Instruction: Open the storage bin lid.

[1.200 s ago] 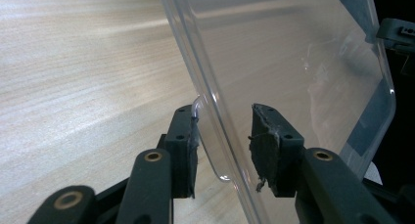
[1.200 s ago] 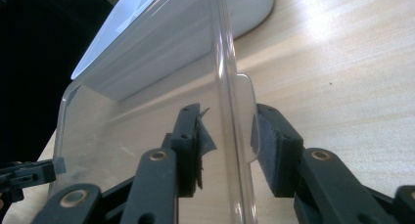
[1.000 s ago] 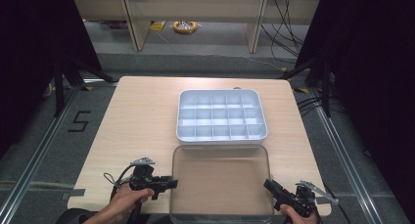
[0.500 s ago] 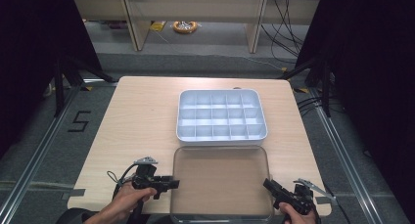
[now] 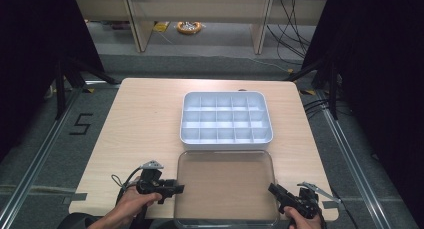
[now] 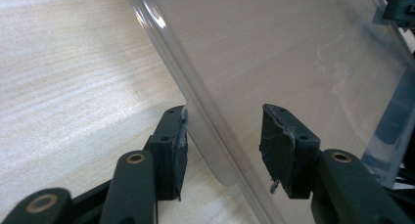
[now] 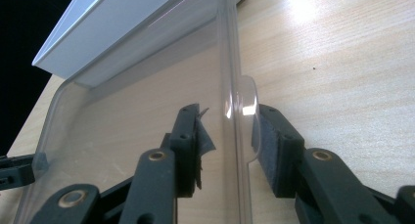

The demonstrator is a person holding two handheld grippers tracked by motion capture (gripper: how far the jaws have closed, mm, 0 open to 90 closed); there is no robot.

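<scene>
Lid (image 5: 225,186) beside tray (image 5: 226,118) — left fingers (image 6: 177,150) parting around rim, right fingers (image 7: 266,145) clamping rim.

You work at a pale wooden table (image 5: 145,129) with rounded corners, standing on a grey carpeted floor (image 5: 45,154). Black curtains (image 5: 35,49) close you in on both sides — the room beyond them is dark. To your left a black "5" (image 5: 81,124) is taped on the floor beside a metal rail (image 5: 37,161). Ahead, past the table, light wooden shelving (image 5: 135,19) stands on legs, with a yellow coil (image 5: 190,27) lying under it — and black cables (image 5: 287,26) trail down at the right.
</scene>
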